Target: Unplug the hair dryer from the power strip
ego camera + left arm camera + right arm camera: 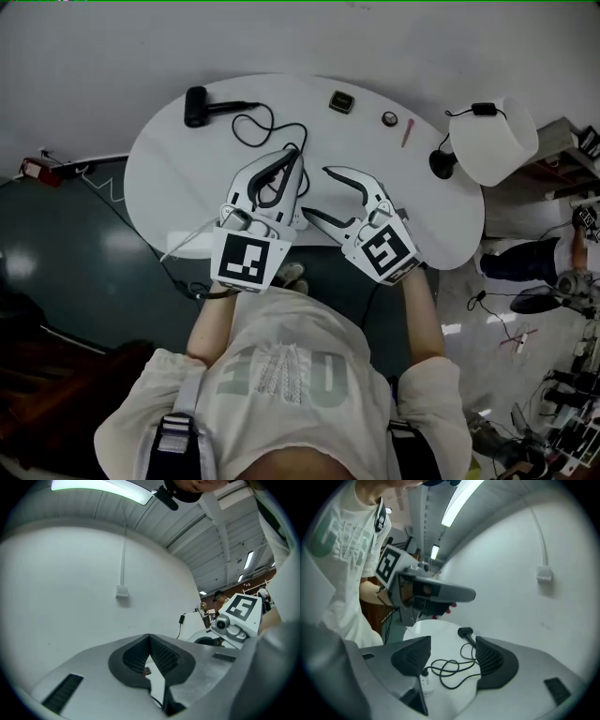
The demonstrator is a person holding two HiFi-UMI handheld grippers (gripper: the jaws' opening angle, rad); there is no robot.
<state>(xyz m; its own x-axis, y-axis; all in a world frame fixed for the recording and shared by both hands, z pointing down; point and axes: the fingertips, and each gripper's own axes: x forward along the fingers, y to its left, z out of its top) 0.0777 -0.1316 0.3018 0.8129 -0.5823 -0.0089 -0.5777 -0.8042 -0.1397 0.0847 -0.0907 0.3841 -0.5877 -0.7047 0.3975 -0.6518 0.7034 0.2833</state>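
Note:
The black hair dryer (195, 105) lies at the far left of the white oval table (169, 159). Its black cord (253, 127) loops toward me. In the right gripper view the cord (452, 667) ends in a dark plug (423, 672) seated in a white power strip (425, 684), with the dryer (465, 632) beyond. My right gripper (315, 192) (452, 660) is open, and plug and cord lie in the gap with no pad touching them. My left gripper (295, 157) (150, 639) is shut on nothing, held level next to the right one, facing the wall.
A white-shaded lamp (492, 141) stands at the table's right end. A small dark box (341, 101), a round item (389, 118) and a pink pen (407, 131) lie along the far edge. A white cable (187, 239) runs off the table's near left edge.

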